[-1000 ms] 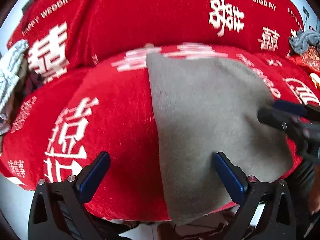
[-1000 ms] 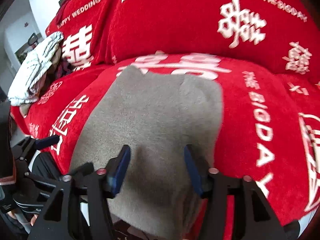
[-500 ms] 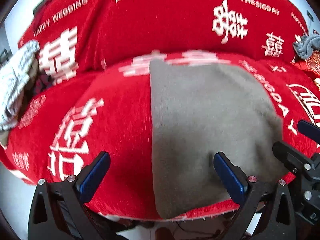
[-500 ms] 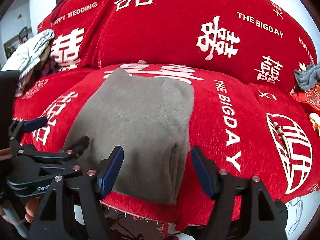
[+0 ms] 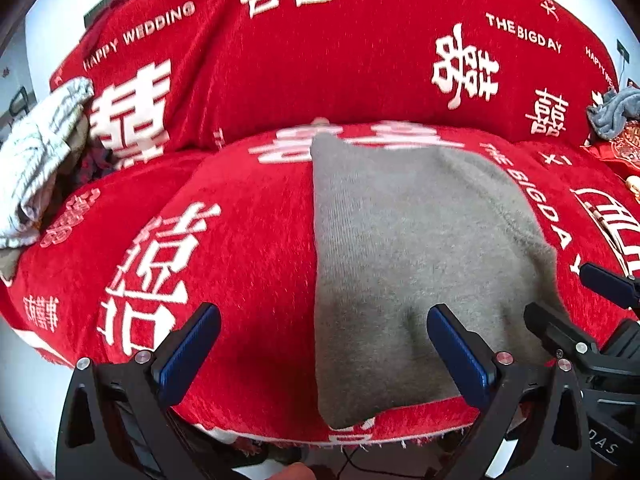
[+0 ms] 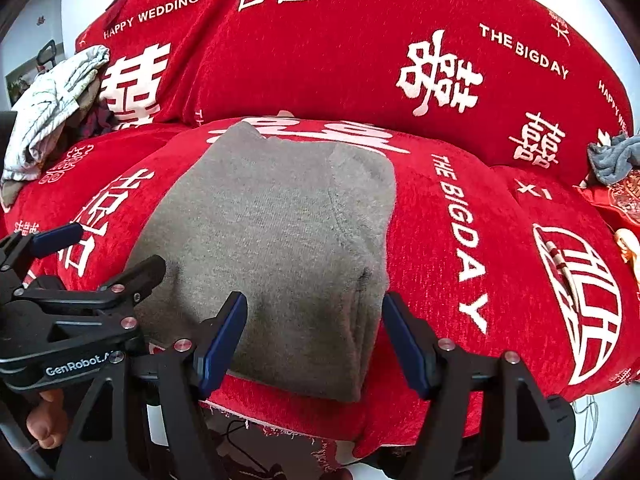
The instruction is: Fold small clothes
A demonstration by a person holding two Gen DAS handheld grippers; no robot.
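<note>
Grey cloth (image 6: 276, 240), folded into a block, is lying on the red sofa (image 6: 460, 248) seat w/ its near end at the front edge. L gripper (image 5: 324, 344) is being held over the cloth's left edge, jaws wide apart, nothing gripped. R gripper (image 6: 316, 336) jaws have just been opening & are standing apart astride the cloth's near right corner, pads not pressing. White bundle (image 6: 52, 104) is sitting far left of the cloth, grey rag (image 6: 612, 156) far right.

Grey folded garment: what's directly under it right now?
The grey folded garment lies on the red sofa cover with white lettering. Anything tucked between its layers or beneath its middle is covered.
</note>
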